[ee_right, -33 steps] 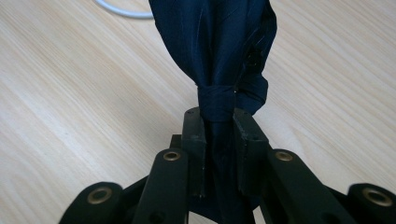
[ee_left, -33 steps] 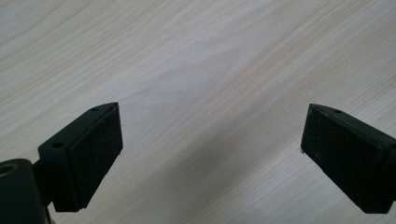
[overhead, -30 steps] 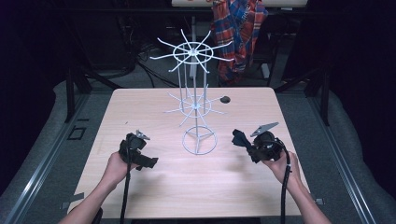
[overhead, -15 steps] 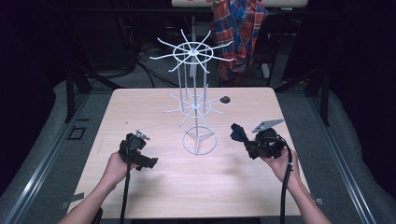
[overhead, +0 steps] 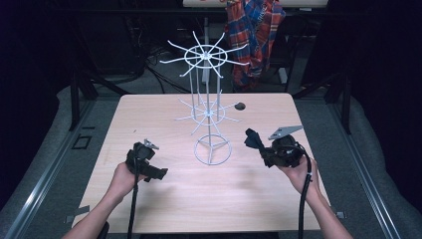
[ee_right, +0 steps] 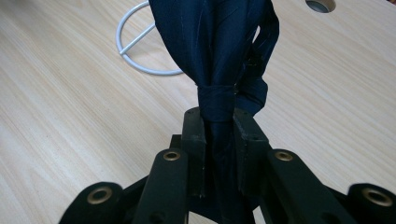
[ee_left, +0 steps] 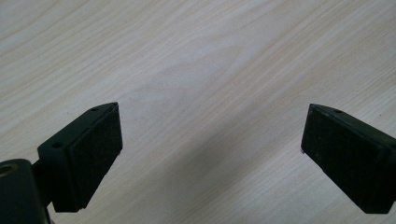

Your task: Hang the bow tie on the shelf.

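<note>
From above, we see a white wire rack [overhead: 208,104] on the table [overhead: 164,199], the left gripper [overhead: 149,167] beside its base and the right gripper [overhead: 254,141] holding a dark cloth [overhead: 253,138]. Along the left gripper [ee_left: 210,140], its jaws stand wide apart over bare wood. Along the right gripper [ee_right: 218,122], its jaws clamp the navy cloth [ee_right: 215,42] near the rack's ring base [ee_right: 140,51].

The dark blue fabric [ee_right: 219,51] clamped in the right claw [ee_right: 218,122] is cut off at the top edge of the right gripper view. Behind it, part of the white wire stand's base ring [ee_right: 140,56] is hidden.
</note>
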A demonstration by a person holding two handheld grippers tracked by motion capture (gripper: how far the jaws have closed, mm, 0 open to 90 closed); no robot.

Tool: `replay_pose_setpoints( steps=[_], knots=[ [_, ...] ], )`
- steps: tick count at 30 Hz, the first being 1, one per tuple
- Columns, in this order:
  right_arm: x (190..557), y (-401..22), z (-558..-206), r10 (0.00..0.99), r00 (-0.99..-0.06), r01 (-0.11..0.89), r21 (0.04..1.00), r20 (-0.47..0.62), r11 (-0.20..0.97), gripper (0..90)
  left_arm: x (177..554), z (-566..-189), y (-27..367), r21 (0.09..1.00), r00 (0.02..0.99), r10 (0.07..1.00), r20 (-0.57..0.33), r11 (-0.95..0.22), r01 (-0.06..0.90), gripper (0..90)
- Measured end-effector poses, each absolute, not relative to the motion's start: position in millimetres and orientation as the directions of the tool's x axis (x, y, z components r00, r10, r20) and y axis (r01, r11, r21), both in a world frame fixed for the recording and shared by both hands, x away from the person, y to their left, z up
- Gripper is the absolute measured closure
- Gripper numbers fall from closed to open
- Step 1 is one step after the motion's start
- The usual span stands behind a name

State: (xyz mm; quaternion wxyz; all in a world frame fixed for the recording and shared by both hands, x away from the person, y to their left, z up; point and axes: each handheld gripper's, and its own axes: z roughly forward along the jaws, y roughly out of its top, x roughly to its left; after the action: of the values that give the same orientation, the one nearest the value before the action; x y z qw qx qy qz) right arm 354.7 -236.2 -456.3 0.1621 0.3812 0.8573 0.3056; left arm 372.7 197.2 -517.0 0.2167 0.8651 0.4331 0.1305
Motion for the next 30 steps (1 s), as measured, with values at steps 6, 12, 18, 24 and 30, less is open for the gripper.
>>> replay_pose_setpoints(
  steps=[6,12,18,24,30],
  knots=[
    [352.3,-233.8,-452.6,0.749,-0.659,0.541,0.655,-0.059,0.527,76.9,373.1,-517.1,194.5,0.49,0.594,0.804,0.039,-0.533,0.689,5.3],
    [350.1,-232.0,-448.6,0.748,-0.66,0.533,0.663,-0.063,0.526,76.9,373.7,-517.5,193.8,0.489,0.597,0.801,0.037,-0.535,0.689,5.3],
    [348.1,-227.6,-444.4,0.743,-0.665,0.52,0.665,-0.079,0.536,76.9,373.5,-517.1,193.4,0.491,0.599,0.8,0.035,-0.536,0.687,5.3],
    [346.8,-228.3,-441.9,0.743,-0.664,0.514,0.671,-0.084,0.534,76.9,374.0,-517.1,193.0,0.493,0.599,0.8,0.034,-0.535,0.686,5.3],
    [345.2,-228.8,-439.5,0.747,-0.659,0.51,0.678,-0.087,0.529,76.9,374.2,-517.1,191.6,0.494,0.604,0.797,0.035,-0.539,0.682,5.3]
  ],
)
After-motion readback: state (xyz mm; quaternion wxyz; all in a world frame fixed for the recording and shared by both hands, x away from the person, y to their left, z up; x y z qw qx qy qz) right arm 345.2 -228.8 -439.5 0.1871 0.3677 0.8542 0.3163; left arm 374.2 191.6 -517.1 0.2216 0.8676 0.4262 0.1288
